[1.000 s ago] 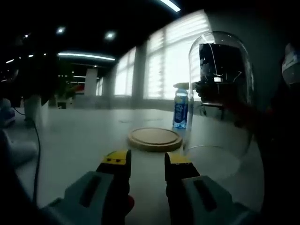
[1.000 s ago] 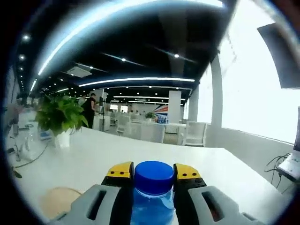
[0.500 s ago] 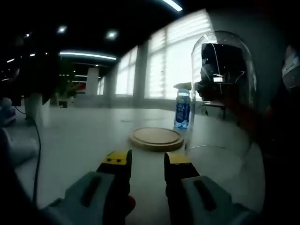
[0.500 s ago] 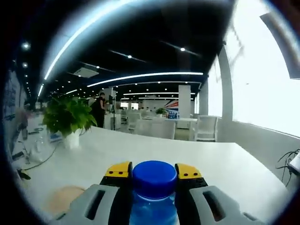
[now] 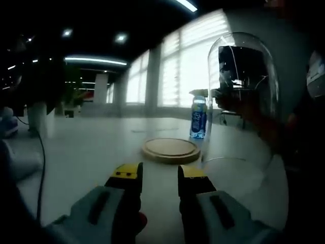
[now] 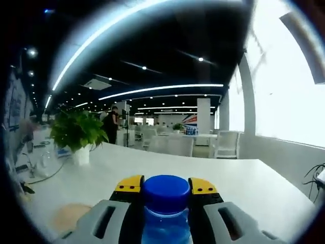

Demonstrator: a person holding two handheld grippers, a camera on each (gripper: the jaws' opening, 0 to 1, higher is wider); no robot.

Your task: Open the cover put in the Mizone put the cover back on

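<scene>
The right gripper (image 6: 166,189) still clamps the Mizone bottle (image 6: 166,203), blue cap between its jaws, little changed. Left gripper (image 5: 159,175) open; wooden base (image 5: 170,150) at twelve o'clock, glass cover (image 5: 242,101) at two.

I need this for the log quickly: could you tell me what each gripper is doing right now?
Left gripper: open, holding nothing.
Right gripper: shut on the Mizone bottle, just below its blue cap.

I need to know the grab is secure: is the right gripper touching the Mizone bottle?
Touching. In the right gripper view the right gripper has its jaws pressed against both sides of the Mizone bottle, just under its blue cap.
</scene>
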